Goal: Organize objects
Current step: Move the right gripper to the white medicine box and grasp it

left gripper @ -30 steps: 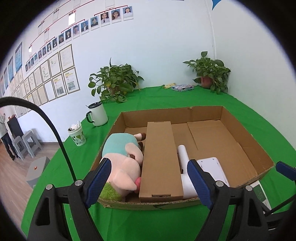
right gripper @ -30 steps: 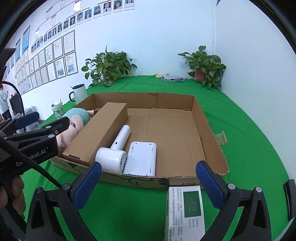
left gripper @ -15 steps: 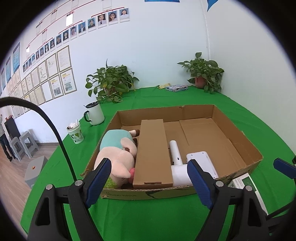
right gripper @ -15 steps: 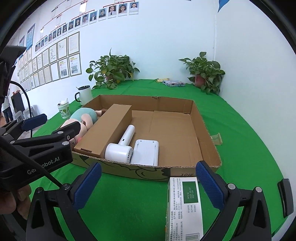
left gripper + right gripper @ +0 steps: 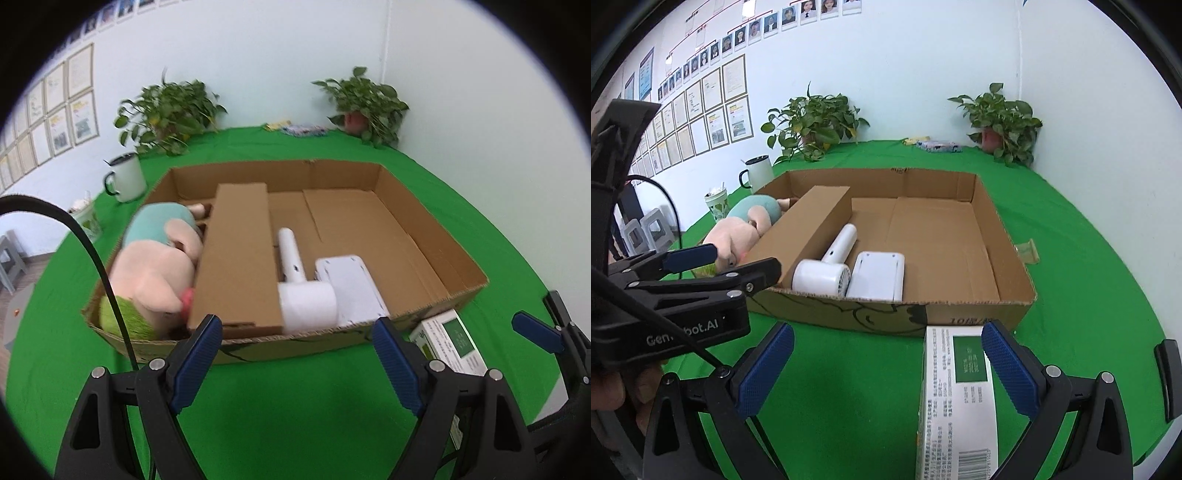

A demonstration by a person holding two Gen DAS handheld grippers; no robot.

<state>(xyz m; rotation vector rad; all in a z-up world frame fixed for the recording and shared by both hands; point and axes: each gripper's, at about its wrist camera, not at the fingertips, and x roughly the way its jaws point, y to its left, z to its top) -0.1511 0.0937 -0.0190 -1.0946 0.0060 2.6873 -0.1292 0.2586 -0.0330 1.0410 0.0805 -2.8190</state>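
Green cloth covers the desk (image 5: 1089,258), and over it the right tool (image 5: 886,363) hovers spread wide and empty; the green-and-white carton (image 5: 956,398) lies between its fingers, nearer the right pad, long axis running along them toward the cardboard tray (image 5: 1008,251) just beyond. The left tool (image 5: 297,356), equally agape, sits farther off, so the right is better placed

Right gripper (image 5: 886,369) spread wide, white-and-green carton (image 5: 956,402) beside its right finger, cardboard tray (image 5: 1004,306) holding hair dryer (image 5: 827,266), plush pig (image 5: 738,236).
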